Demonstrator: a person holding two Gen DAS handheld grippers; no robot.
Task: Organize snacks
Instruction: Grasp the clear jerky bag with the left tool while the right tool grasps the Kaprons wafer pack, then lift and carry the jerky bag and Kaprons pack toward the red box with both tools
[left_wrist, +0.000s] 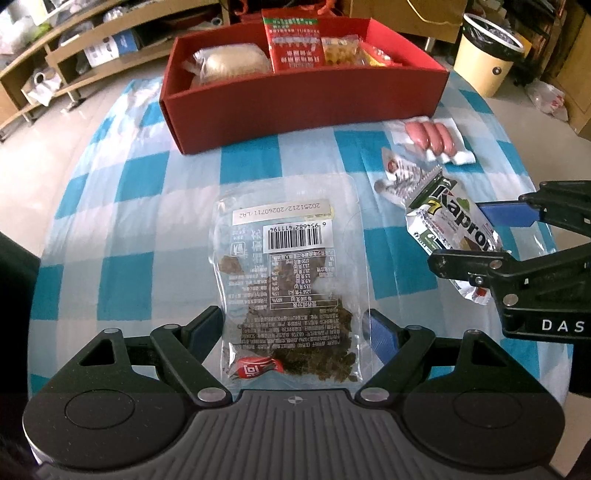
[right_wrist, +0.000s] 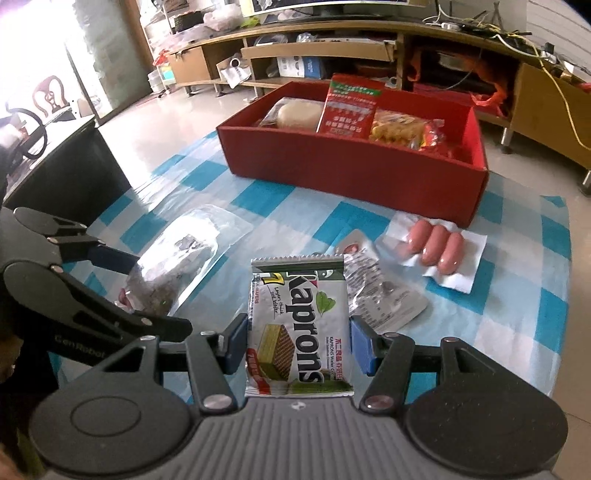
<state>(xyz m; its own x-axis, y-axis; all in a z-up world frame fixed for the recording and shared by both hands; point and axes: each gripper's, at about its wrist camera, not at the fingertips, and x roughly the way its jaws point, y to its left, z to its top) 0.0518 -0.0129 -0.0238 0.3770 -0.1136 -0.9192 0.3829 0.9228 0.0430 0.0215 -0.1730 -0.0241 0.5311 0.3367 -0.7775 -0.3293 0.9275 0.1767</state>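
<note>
Red box (left_wrist: 295, 118) at far side of checked surface (left_wrist: 147, 177), holding several snack packs. Sausage pack (right_wrist: 437, 254) and small foil packet (right_wrist: 384, 295) lie near box. Left hand-held gripper (left_wrist: 291, 332): jaws clamp clear bag of dried greens (left_wrist: 291, 266). Right hand-held gripper (right_wrist: 299, 347): clenched on Kaprons wafer pack (right_wrist: 299, 325), lifted off surface.

Setting: home living room. Evidence: long low wooden TV cabinet (right_wrist: 332, 48) with cluttered shelves, glossy tiled floor (right_wrist: 177, 122), lined waste bin (left_wrist: 487, 55), bench under blue-checked tablecloth (left_wrist: 147, 229).
</note>
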